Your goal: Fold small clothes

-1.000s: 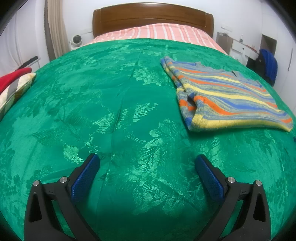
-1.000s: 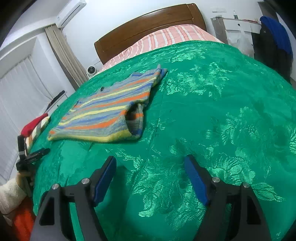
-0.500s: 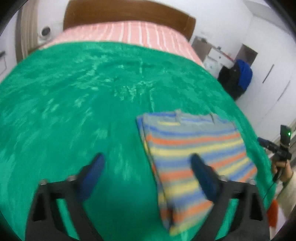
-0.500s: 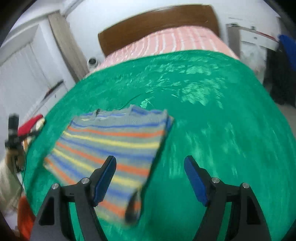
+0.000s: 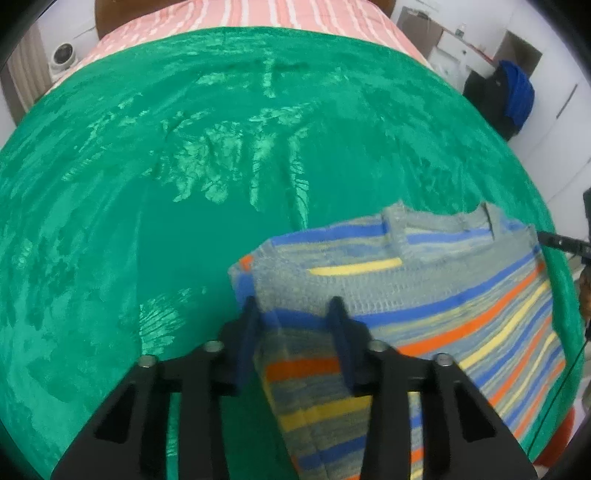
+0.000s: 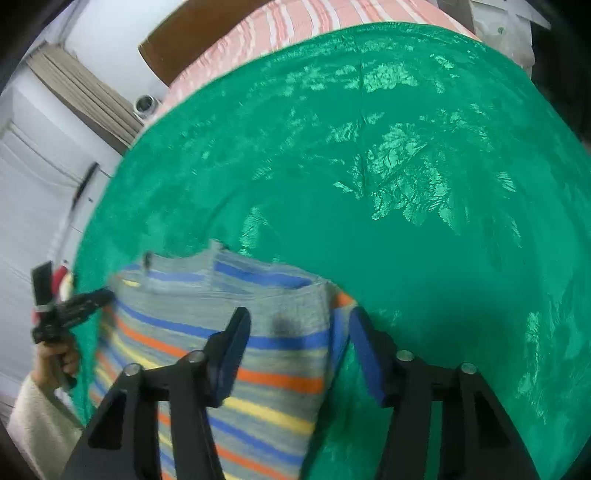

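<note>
- One striped sweater (image 5: 436,295) lies on the green bedspread (image 5: 147,184), already folded to a rectangle, near the bedspread's foot edge and well short of the pink-striped sheet (image 5: 280,13) at the head.
- A second ago both tools hung back over bare bedspread with the sweater well off to one side; now each has closed in on a corner, so I judge the next fold is about to begin.
- My left gripper (image 5: 295,314) has narrowed its jaws and straddles the sweater's left corner; the knit runs between the blue pads, yet a gap remains, so I read it as not clamped.
- My right gripper (image 6: 299,325) straddles the sweater's right edge, jaws spread wide, with one pad over the stripes and the other over the bedspread just beside the sweater.
- Both frames are blurred, so whether the pads touch the wool I cannot tell.
</note>
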`<state>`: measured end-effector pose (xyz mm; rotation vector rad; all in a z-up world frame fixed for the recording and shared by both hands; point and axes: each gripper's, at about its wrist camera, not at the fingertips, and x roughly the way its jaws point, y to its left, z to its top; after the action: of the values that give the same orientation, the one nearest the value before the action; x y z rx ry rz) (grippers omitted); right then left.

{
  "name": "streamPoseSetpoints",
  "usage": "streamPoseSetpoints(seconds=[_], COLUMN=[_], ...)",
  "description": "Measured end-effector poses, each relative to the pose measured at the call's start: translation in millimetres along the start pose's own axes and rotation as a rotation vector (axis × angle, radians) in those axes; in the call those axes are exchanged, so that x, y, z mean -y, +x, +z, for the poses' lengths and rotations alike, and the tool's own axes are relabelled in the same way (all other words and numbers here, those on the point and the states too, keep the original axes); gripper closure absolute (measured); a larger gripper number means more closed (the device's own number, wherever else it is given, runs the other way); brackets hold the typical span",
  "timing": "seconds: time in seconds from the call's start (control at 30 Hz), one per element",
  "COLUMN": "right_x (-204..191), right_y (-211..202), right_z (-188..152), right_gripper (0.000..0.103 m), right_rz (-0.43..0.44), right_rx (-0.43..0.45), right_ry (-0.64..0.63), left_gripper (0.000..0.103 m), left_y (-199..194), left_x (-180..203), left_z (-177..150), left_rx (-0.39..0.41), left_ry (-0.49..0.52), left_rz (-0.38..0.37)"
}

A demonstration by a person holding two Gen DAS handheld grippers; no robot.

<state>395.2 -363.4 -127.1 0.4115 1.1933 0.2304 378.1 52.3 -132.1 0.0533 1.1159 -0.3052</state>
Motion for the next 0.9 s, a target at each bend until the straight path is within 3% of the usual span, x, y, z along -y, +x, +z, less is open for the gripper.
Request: streamPoseSetpoints(seconds=[0.03, 0.07, 0.13, 0.4, 0.53, 0.67, 0.7, 0.77, 0.87, 0.9], right_x=[0, -1, -7, -21, -23, -15, -13, -7, -14, -20], right_y=[4, 5, 6, -37, -43, -9, -2, 1, -28, -38], right_z=[0, 0, 0, -2, 6, 8, 5, -6, -28, -36], right_gripper=[0.066, 0.085, 0.099, 0.099, 0.099, 0.098, 0.091, 0.067, 0.063, 0.063], right_rz=[-0.009, -0.014, -0.062, -0.101, -0.133, -0.173, -0.190, -0.192, -0.187, -0.168], right_rx=[-0.005, -0.004, 0.012, 0.165, 0.236, 0.177, 0.158, 0.149, 0.225, 0.239], right_ry=[-0.002, -0.009, -0.050, -0.131, -0.125, -0.095, -0.091, -0.074, -0.123, -0.153], left_gripper=[0.085, 0.097, 0.098, 0.099, 0.097, 0.064, 0.054, 0.043, 0.036, 0.028], left_y=[0, -1, -6, -42, -29, 6, 3, -12, -50, -62], left_x=[0, 0, -3, -7, -8, -17, -23, -36, -46, -43], left_z=[0, 0, 0, 7, 20, 14, 8, -4, -34, -45], left_rx=[0.008, 0.015, 0.039, 0.165, 0.198, 0.064, 0.078, 0.111, 0.165, 0.178], left_ry=[0.001, 0.000, -0.006, -0.023, -0.053, -0.095, -0.118, -0.169, -0.226, -0.219], left_rz=[0.005, 0.002, -0.001, -0.015, 0.043, 0.139, 0.132, 0.117, 0.082, 0.068])
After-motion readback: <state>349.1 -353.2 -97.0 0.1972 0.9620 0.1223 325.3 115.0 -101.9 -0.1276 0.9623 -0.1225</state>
